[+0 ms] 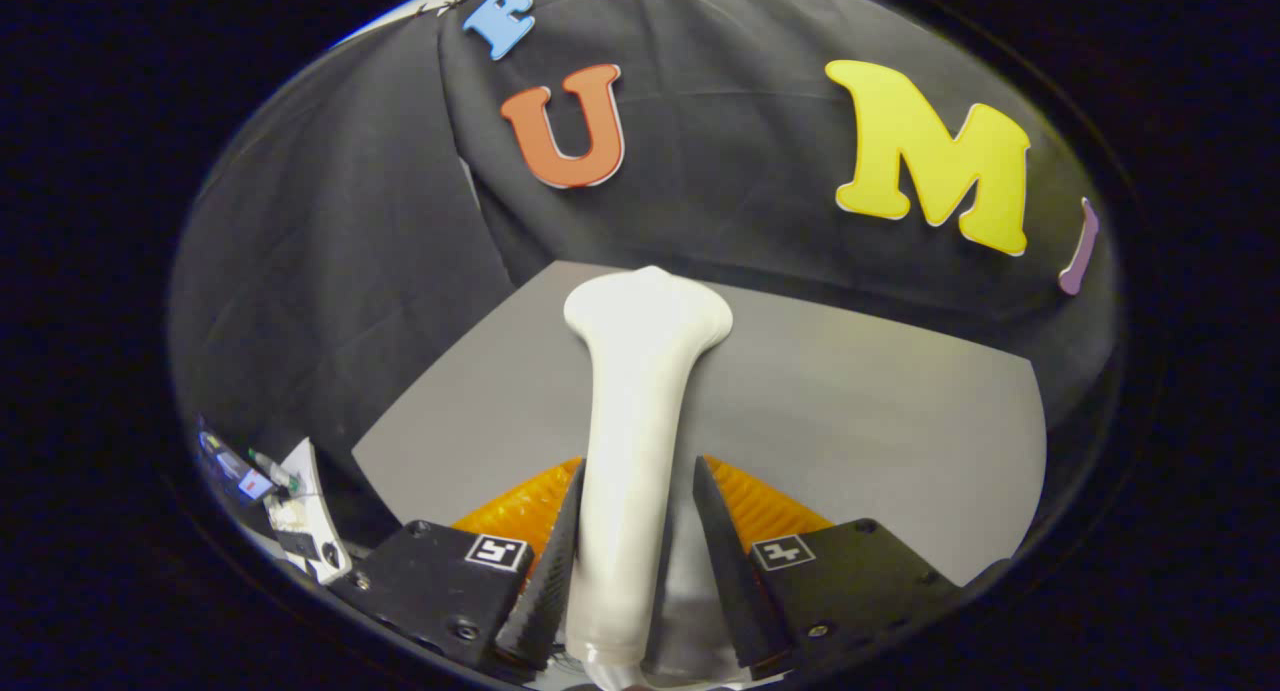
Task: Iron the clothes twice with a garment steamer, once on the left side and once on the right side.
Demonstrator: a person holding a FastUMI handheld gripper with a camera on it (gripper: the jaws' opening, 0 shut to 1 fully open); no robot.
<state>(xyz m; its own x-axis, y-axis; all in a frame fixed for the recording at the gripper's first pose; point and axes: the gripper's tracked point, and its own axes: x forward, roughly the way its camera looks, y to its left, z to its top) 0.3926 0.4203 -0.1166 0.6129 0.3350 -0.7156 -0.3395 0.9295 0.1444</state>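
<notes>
A white garment steamer runs straight ahead from between my fingers. Its slim handle sits between the two black fingertips, and its wide flat head lies beyond them. My gripper is shut on the handle, with the left finger tight against it and the right finger close along its other side. The head lies low over a flat grey sheet, near that sheet's far edge, and casts a soft shadow to its right. I cannot tell whether the grey sheet is the garment or a table top.
The booth's black cloth wall rises just behind the grey sheet's far edge and wraps round the left side. Left of my left finger, off the grey sheet, lies a small clutter of white and coloured items.
</notes>
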